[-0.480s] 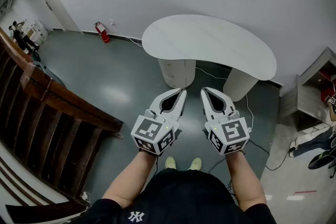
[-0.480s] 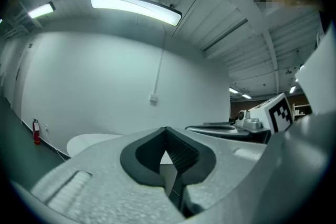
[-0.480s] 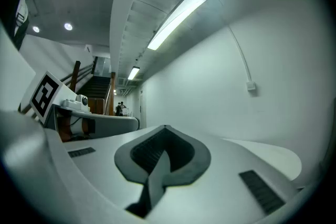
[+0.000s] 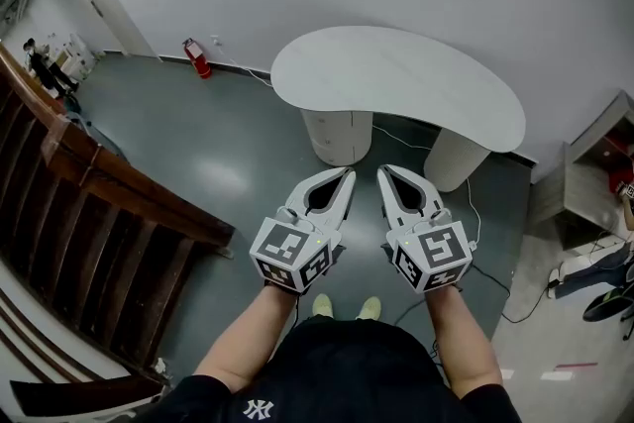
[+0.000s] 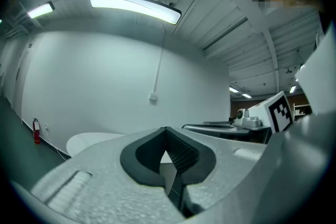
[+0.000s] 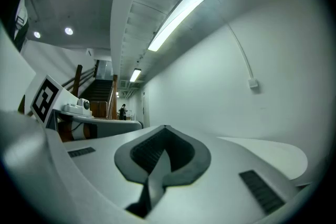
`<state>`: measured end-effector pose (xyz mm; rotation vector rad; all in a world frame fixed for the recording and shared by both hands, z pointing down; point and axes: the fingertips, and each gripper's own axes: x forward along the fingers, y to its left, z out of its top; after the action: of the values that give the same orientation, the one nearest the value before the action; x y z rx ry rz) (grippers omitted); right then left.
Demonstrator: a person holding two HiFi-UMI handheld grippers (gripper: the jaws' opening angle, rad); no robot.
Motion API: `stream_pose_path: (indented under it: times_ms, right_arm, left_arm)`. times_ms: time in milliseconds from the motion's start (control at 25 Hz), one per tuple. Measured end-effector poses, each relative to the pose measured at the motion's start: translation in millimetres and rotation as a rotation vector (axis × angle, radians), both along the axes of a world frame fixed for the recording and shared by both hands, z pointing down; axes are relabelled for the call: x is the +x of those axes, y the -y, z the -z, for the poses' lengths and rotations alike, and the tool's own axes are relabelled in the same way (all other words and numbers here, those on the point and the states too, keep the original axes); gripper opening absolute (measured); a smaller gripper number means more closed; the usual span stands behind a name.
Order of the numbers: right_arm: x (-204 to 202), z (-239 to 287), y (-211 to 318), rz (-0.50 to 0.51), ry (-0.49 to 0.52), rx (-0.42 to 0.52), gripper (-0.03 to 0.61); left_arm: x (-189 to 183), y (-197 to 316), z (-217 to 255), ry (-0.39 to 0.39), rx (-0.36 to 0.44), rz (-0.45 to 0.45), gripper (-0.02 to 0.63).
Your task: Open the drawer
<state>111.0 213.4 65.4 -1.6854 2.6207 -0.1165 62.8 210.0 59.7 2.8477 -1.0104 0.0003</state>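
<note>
A white kidney-shaped table (image 4: 396,79) stands ahead on two round white pedestals. The left pedestal (image 4: 337,136) shows faint horizontal seams; I cannot make out a drawer front or handle. My left gripper (image 4: 347,174) and right gripper (image 4: 380,171) are held side by side at waist height, pointing level at the table and well short of it. Both are shut with nothing between the jaws. In the left gripper view the left gripper (image 5: 167,129) has its tips meeting, the table top (image 5: 94,141) beyond. In the right gripper view the right gripper (image 6: 165,127) is likewise closed.
A dark wooden stair railing (image 4: 109,203) runs along the left. A red fire extinguisher (image 4: 195,57) stands by the far wall. Cables (image 4: 475,223) trail on the grey floor near the right pedestal (image 4: 454,158). A shelf unit (image 4: 594,163) and another person's legs (image 4: 594,267) are at the right.
</note>
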Motion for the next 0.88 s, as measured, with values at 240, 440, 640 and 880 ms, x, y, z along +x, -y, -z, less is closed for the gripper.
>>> stream_pose_path:
  times_ms: [240, 440, 640, 880]
  right_arm:
    - [18.9, 1.7, -2.0, 0.001, 0.112, -0.013, 0.014]
    - [42.4, -4.1, -2.1, -0.013, 0.213, -0.037, 0.014]
    - [63.0, -13.8, -4.4, -0.017, 0.210, -0.037, 0.014]
    - [70.8, -26.1, 1.3, 0.001, 0.199, -0.043, 0.014]
  left_arm:
    - [-4.4, 7.7, -4.5, -0.002, -0.004, 0.053, 0.009]
    - [-9.4, 13.5, -9.9, 0.000, -0.012, 0.095, 0.009]
    - [-3.2, 13.7, -20.9, 0.014, -0.025, 0.133, 0.009]
    - [1.6, 13.6, -31.5, 0.026, -0.037, 0.164, 0.009]
